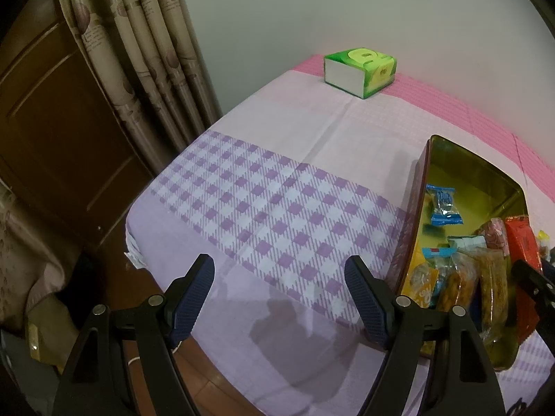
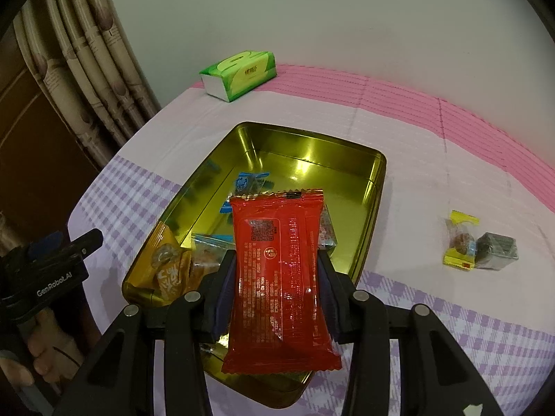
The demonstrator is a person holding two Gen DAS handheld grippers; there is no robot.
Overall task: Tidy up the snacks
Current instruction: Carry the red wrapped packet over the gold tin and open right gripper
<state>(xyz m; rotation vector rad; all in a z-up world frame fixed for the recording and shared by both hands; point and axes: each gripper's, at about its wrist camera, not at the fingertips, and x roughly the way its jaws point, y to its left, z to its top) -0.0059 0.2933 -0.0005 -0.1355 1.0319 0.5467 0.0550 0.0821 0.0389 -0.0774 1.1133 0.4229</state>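
The right tongs (image 2: 277, 270) hold a red snack packet (image 2: 277, 277), their two pads pressing its long edges about halfway up, and carry it above the near end of the gold tin (image 2: 376, 187) on the desk (image 2: 433, 159). The left tongs (image 1: 279, 298) stand wide with nothing between them, poised over the checked cloth just beside the tin's left wall.

The packet is slick film and is pinched only by its sides, so it may bow or slide out before it is over a free spot. The near half of the tin is already crowded: an orange packet (image 2: 170, 270), clear-wrapped brown snacks (image 1: 492, 287) and a blue-wrapped sweet (image 2: 249, 182) lie there, while the far half is bare. Released where it hangs, the long packet would probably land across the pile, tilt against the near rim and perhaps tip out onto the cloth. Lowering it further risks the tongs knocking the tin's wall and shifting the light tin.

Two pieces remain outside, a yellow-wrapped sweet (image 2: 461, 242) touching a dark foil cube (image 2: 496, 251), well to the right of the tin. A green tissue pack (image 2: 239, 72) sits far back, out of the way.
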